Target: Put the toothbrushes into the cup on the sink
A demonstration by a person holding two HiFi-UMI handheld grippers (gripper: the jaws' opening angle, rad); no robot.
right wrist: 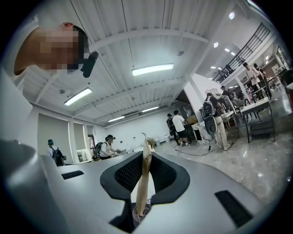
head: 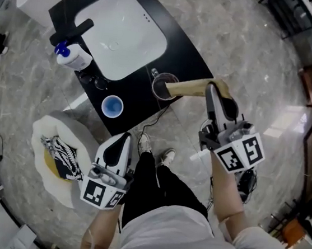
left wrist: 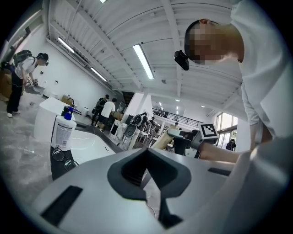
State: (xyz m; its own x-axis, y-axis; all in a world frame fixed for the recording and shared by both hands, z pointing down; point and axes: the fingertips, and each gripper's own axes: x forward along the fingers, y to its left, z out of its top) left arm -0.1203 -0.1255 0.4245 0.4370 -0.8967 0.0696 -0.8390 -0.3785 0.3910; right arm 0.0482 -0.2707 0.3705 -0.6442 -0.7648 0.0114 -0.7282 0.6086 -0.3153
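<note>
Grey marble floor lies under a black counter (head: 182, 51) with a white sink (head: 128, 27). My right gripper (head: 212, 91) pinches a tan toothbrush (head: 191, 88), held about level, its far end over the rim of the dark cup (head: 156, 88) on the counter. My left gripper (head: 123, 140) hangs off the counter's near edge, jaws pressed together, empty

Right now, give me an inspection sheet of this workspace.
Surface: black counter around a white basin.
Job's things: paper-wrapped toothbrush, tip at the dark cup; blue cup looks empty.
Clutter: pump bottle, glasses.
Grippers: right gripper shut on the toothbrush; left gripper shut, empty, off the counter.
Cables: thin cable on the floor beside the counter.
Surroundings: marble floor; white rounded seat with a striped cloth.
</note>
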